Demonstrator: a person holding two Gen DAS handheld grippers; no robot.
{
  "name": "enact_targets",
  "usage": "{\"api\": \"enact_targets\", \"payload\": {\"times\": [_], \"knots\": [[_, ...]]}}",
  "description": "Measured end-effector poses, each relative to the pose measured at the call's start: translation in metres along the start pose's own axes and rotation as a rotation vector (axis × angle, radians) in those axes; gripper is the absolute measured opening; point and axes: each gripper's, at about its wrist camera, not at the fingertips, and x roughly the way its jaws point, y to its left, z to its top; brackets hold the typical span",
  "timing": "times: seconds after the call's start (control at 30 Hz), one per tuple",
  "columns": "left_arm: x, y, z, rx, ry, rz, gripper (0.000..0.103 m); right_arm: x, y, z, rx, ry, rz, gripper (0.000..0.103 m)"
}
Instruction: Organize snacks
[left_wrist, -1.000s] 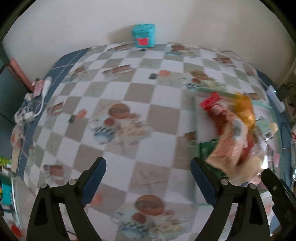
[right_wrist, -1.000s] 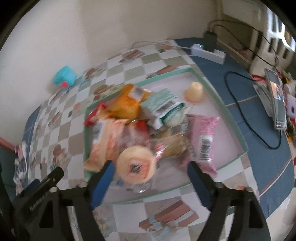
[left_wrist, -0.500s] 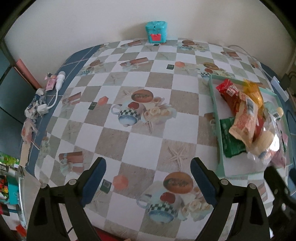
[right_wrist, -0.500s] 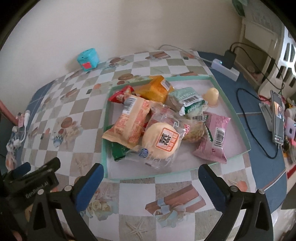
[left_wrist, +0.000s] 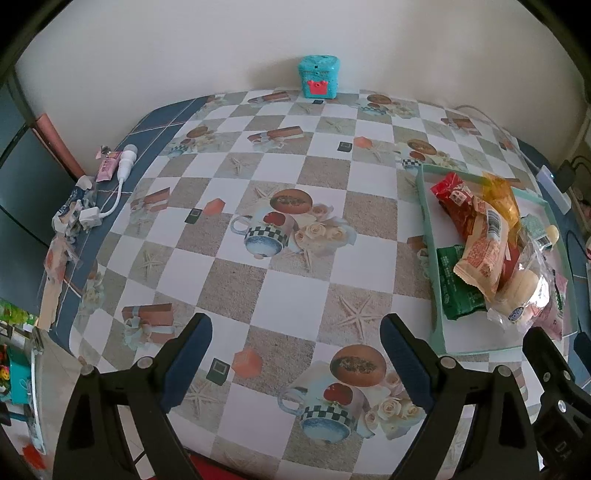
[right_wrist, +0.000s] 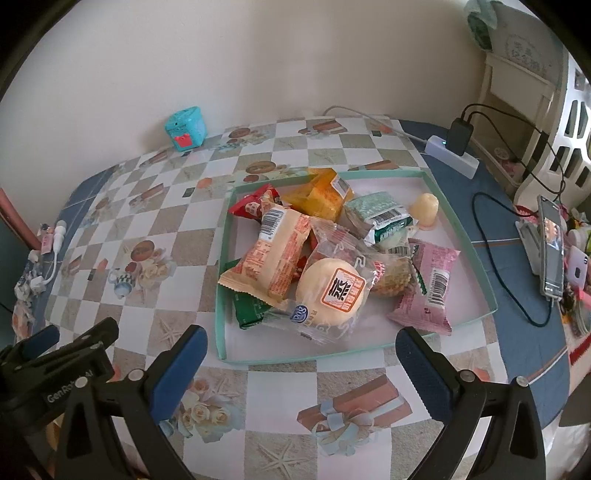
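Note:
A shallow mint-green tray (right_wrist: 461, 229) holds a heap of wrapped snacks: an orange bun pack (right_wrist: 273, 254), a round yellow cake in clear wrap (right_wrist: 332, 290), a pink pack (right_wrist: 428, 291), a green-white pack (right_wrist: 380, 218), a yellow pack (right_wrist: 321, 194), a red pack (right_wrist: 249, 205) and a jelly cup (right_wrist: 426, 208). My right gripper (right_wrist: 301, 363) is open and empty, in front of the tray's near edge. My left gripper (left_wrist: 295, 352) is open and empty over the bare tablecloth, left of the tray (left_wrist: 428, 236).
A teal box (left_wrist: 319, 75) stands at the wall. A white cable and scraps (left_wrist: 110, 181) lie at the table's left edge. A power strip with charger (right_wrist: 452, 147), black cables and a phone (right_wrist: 552, 247) lie right of the tray.
Both grippers have pulled back and up from the tray, so more of the table shows. The snacks stay heaped in the tray.

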Motion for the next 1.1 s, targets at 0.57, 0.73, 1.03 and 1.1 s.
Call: {"api": "enact_targets", "payload": {"times": [0.57, 0.73, 1.03, 1.1], "knots": [[0.0007, -0.0002, 0.0003, 0.008, -0.002, -0.005, 0.093, 0.0033, -0.0011, -0.0005, 0.010, 0.021, 0.008, 0.103], [0.0010, 0.0008, 0.0001, 0.004, 0.003, -0.007, 0.093, 0.0034, -0.0015, -0.0004, 0.011, 0.024, 0.008, 0.103], [0.0025, 0.0011, 0.0002, 0.002, 0.009, -0.007, 0.093, 0.0046, -0.0010, -0.0009, 0.011, 0.032, 0.008, 0.103], [0.0033, 0.0015, -0.0004, 0.001, 0.012, -0.007, 0.093, 0.0047, -0.0009, -0.0009, 0.011, 0.032, 0.008, 0.103]]}}
